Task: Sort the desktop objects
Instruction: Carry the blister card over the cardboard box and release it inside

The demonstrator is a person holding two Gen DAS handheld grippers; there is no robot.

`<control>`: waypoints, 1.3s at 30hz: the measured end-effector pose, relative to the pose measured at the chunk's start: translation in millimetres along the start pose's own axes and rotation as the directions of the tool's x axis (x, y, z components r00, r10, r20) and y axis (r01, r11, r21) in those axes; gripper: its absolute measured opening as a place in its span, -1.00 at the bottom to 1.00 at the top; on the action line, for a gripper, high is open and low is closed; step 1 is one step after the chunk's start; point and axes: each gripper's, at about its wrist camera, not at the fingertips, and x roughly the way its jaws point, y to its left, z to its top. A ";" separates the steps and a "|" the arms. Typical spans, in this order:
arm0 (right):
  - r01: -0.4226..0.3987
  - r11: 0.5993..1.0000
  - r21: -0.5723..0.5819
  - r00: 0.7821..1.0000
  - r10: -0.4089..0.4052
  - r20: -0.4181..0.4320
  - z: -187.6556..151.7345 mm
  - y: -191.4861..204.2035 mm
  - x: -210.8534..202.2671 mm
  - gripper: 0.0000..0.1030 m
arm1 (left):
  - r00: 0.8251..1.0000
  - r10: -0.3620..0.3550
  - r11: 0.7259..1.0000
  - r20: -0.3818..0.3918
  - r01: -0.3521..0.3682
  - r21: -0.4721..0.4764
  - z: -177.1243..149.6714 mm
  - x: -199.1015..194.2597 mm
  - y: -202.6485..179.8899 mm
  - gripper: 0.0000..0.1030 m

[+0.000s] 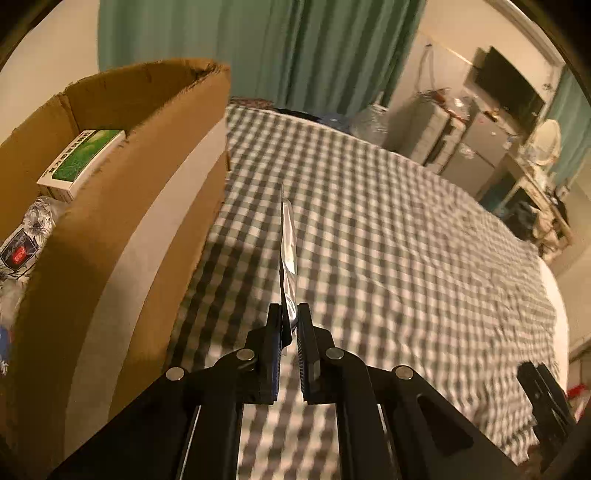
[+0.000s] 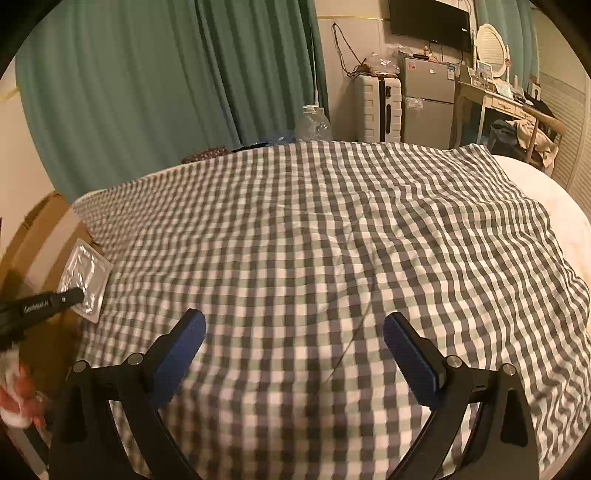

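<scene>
My left gripper is shut on a thin silver foil packet, which I see edge-on above the checked cloth, just right of a cardboard box. In the right wrist view the same packet shows its flat face at the far left, pinched by the left gripper in front of the box. Inside the box lie a green and white carton and a floral packet. My right gripper is open over the cloth with nothing between its fingers; it also shows as the right gripper at the lower right of the left wrist view.
A grey and white checked cloth covers the bed. Green curtains hang behind it. A white suitcase, a small fridge, a wall TV and a cluttered desk stand at the far right.
</scene>
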 end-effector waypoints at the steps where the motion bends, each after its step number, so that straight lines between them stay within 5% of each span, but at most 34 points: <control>1: -0.003 1.000 0.002 1.000 0.003 0.001 -0.3 2.8 -2.7 0.89 | 1.000 0.000 1.000 0.004 0.000 0.005 -0.5 -5.2 1.4 -0.85; 7: -0.014 1.000 0.012 1.000 0.014 0.013 -2.8 17.0 -31.4 0.89 | 0.994 -0.098 0.995 0.043 0.097 0.030 -2.6 -68.1 -0.2 -0.86; 15: -0.032 0.999 -0.034 0.997 0.034 0.072 -0.6 66.7 -78.6 0.89 | 0.971 -0.189 0.979 0.149 0.175 0.106 38.2 -158.2 16.2 -0.85; 21: -0.064 0.996 -0.058 0.991 0.070 0.117 2.7 107.2 -110.3 0.90 | 0.980 -0.077 0.992 0.184 0.058 0.109 52.6 -183.2 63.4 -0.85; 28: -0.070 0.991 -0.113 0.990 0.083 0.116 12.9 153.2 -127.9 0.90 | 0.990 0.070 0.995 0.126 -0.078 0.061 48.9 -151.5 124.1 -0.81; 29: -0.072 0.990 -0.122 0.990 0.086 0.115 11.8 160.1 -130.8 0.90 | 0.989 0.098 0.992 0.115 -0.106 0.062 47.5 -146.4 130.5 -0.71; 31: -0.075 0.987 -0.144 0.989 0.092 0.115 11.9 171.6 -134.3 0.90 | 0.990 0.115 0.991 0.082 -0.120 0.055 47.2 -138.7 140.7 -0.15; 32: -0.074 0.984 -0.159 0.989 0.093 0.113 12.6 178.6 -135.6 0.91 | 0.990 0.120 0.991 0.073 -0.123 0.048 46.5 -135.9 145.1 0.38; 33: -0.074 0.983 -0.170 0.990 0.094 0.110 13.3 182.8 -136.7 0.91 | 0.990 0.124 0.992 0.063 -0.126 0.030 47.5 -135.7 150.2 0.65; 39: -0.054 0.977 -0.204 0.991 0.079 0.113 7.5 199.4 -145.3 0.91 | 0.987 0.115 0.991 0.114 -0.122 0.055 46.5 -160.1 143.5 0.91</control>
